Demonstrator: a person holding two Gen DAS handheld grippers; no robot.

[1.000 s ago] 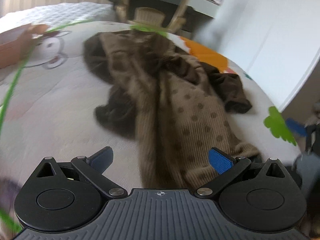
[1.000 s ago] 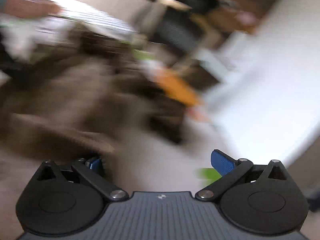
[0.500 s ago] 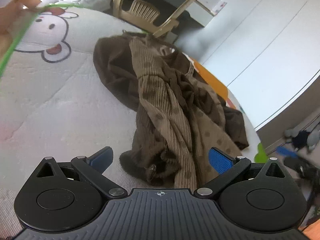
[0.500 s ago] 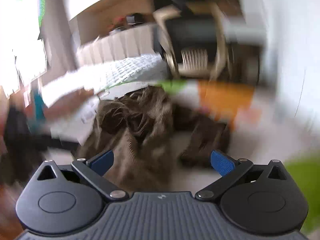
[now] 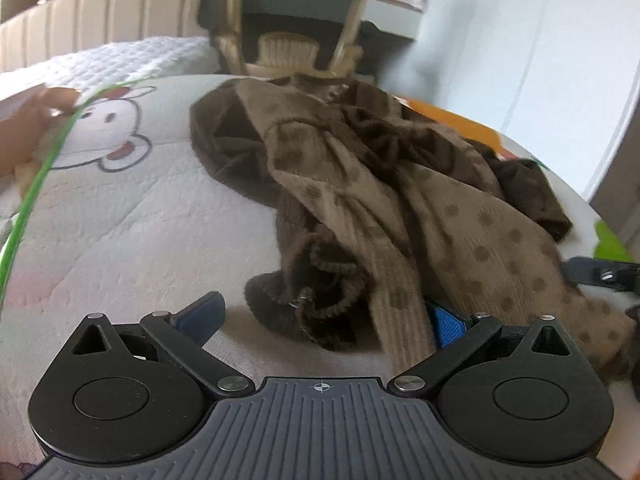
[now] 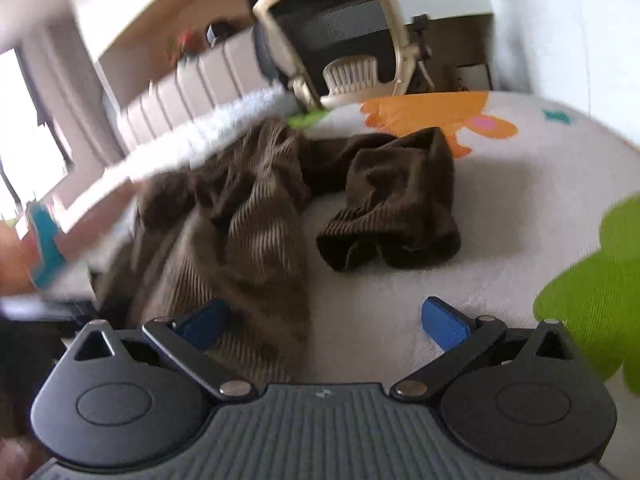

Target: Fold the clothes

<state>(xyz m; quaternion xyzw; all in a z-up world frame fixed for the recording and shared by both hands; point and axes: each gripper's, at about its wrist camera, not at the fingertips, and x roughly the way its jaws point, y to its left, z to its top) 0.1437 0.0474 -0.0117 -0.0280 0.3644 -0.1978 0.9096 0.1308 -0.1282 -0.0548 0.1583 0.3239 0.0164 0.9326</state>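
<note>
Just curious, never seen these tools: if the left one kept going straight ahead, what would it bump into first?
Most likely the crumpled brown dotted knit garment: its dark ribbed cuff lies just ahead between the open jaws of the left gripper, though depth is unclear.

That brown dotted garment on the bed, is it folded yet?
Not folded. The brown dotted garment lies crumpled in a heap on the quilt, its sleeves bunched.

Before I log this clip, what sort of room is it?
Most likely a bedroom used partly as a study. A crumpled brown garment lies on a quilted cartoon-print bedspread, with a padded headboard behind it and a mesh office chair at the bedside.
</note>
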